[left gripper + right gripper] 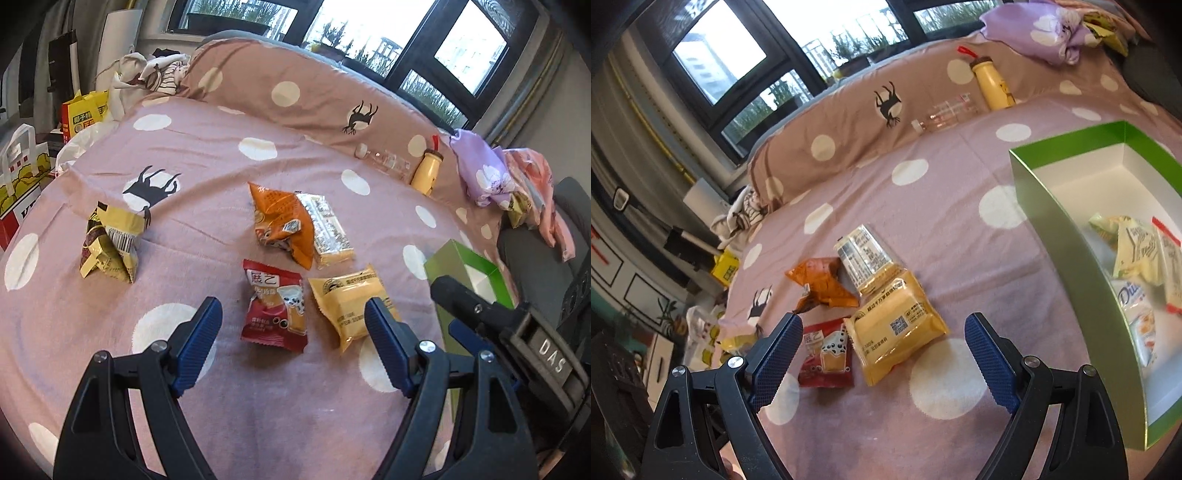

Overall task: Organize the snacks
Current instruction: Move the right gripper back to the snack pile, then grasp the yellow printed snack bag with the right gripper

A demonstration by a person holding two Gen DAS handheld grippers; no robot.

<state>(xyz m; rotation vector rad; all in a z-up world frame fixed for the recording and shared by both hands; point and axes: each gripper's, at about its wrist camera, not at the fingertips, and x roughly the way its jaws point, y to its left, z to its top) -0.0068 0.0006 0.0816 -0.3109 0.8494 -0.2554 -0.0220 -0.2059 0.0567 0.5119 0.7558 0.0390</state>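
Snack packets lie on a pink polka-dot bed. A red packet (275, 312) lies just ahead of my open, empty left gripper (293, 317). Beside it are a yellow packet (351, 308), an orange packet (282, 223), a clear-wrapped biscuit bar (328, 229) and, far left, a gold packet (110, 243). My right gripper (882, 332) is open and empty above the yellow packet (897, 326), with the red packet (827, 360), the orange packet (823, 282) and the biscuit bar (864, 254) close by. A green box (1067, 236) at the right holds several packets (1137, 254); it also shows in the left wrist view (469, 269).
A yellow bottle (426, 170) and a clear plastic bottle (388, 160) lie against the brown pillow ridge (295, 92). Purple and pink cloths (487, 173) are heaped at the right. Shopping bags (22, 177) stand beyond the bed's left edge. The right gripper's body (517, 332) sits by the box.
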